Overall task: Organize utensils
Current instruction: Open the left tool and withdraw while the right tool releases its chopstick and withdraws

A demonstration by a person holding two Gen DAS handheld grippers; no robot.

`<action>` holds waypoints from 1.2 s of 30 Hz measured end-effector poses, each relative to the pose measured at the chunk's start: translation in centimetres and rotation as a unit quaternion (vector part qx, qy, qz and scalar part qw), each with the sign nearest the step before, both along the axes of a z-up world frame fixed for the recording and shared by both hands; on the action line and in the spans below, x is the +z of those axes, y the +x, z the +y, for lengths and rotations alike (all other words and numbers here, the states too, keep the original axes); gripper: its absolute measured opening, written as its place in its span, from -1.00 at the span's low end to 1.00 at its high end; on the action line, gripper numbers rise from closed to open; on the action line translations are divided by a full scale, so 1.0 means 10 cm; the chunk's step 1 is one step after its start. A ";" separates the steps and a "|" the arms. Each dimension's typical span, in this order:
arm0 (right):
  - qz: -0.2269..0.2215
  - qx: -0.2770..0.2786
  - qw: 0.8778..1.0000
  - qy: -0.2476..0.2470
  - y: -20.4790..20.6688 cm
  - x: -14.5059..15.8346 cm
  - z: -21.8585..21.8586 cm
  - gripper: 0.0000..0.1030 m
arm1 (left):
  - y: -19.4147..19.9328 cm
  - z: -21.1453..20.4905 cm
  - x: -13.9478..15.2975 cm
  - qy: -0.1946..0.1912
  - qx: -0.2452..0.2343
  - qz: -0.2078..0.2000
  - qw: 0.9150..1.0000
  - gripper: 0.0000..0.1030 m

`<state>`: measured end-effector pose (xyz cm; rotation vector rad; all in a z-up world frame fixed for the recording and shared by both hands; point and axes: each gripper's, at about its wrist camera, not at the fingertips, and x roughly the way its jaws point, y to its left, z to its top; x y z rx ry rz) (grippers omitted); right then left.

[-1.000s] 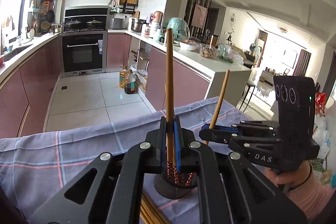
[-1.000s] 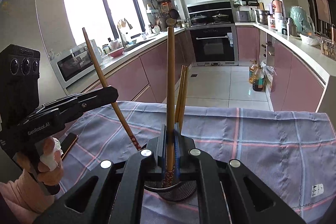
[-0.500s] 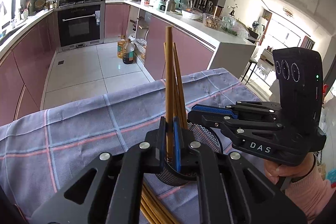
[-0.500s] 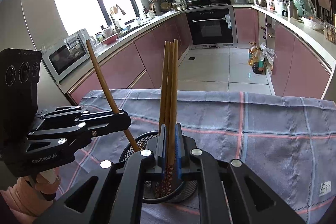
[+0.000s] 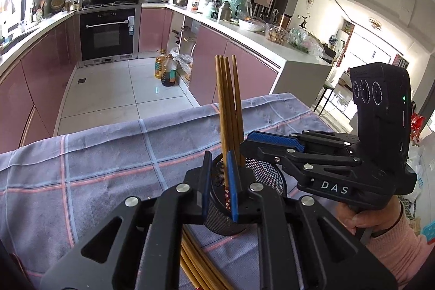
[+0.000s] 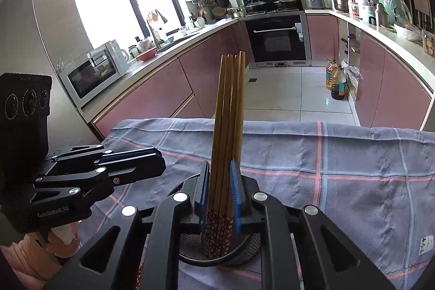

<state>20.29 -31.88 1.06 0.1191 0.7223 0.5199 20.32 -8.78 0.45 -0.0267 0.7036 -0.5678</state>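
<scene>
Setting: a worktop [image 5: 95,154] under a blue-grey checked cloth [image 6: 353,167] with pink and pale lines, in a kitchen with pink cabinets and a black oven at the far wall.
Holder: a black mesh cup [image 5: 267,175] stood on the cloth near the close edge, upright, directly in front of both cameras.
Chopsticks in holder: four brown wooden chopsticks [image 6: 228,110] stood nearly upright in the cup, bunched together, their red patterned ends down inside it and their plain ends fanning slightly at the top.
Loose chopsticks: several more chopsticks [image 5: 195,262] lay flat on the cloth at the near side of the cup, partly hidden beneath the left tool.
Left gripper [image 5: 219,181]: its blue-padded fingers [image 5: 232,181] were parting, with a slim gap showing; one chopstick of the bunch stood between them, and no pad was seen pressing on it.
Right gripper [image 6: 219,195]: its fingers [image 6: 236,195] were also spreading, with the standing bunch between them and a sliver of space at either side; released rather than clenched.
Hands: a right hand [image 5: 372,216] in a pink sleeve held the right tool's handle; a left hand [image 6: 58,241] held the left tool's handle.
Relation: the two tools met at the cup from opposite sides, the right tool's tips just beside the rim in the left view.
</scene>
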 end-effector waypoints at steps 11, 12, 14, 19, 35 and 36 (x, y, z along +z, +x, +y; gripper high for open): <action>-0.060 0.068 0.996 -0.010 -0.73 0.16 0.17 -0.26 | -0.54 0.41 -0.24 0.041 0.046 -0.030 0.998 -0.33; -0.061 0.072 0.995 -0.015 -0.80 0.12 0.21 -0.21 | -0.58 0.43 -0.32 0.047 0.046 -0.024 0.998 -0.31; -0.050 0.080 0.995 -0.022 -0.87 0.01 0.28 -0.20 | -0.66 0.48 -0.49 0.058 0.043 -0.008 0.997 -0.29; 0.009 0.084 0.996 -0.029 -0.88 -0.39 0.40 -0.20 | -0.77 0.49 -0.93 0.081 0.041 0.039 0.995 -0.28; 0.066 0.080 0.992 -0.074 -0.83 -0.90 0.77 -0.25 | -0.90 0.61 -1.17 0.070 0.053 0.075 0.993 -0.28; 0.070 0.078 0.992 -0.075 -0.82 -0.92 0.77 -0.28 | -0.90 0.61 -1.17 0.070 0.052 0.074 0.993 -0.28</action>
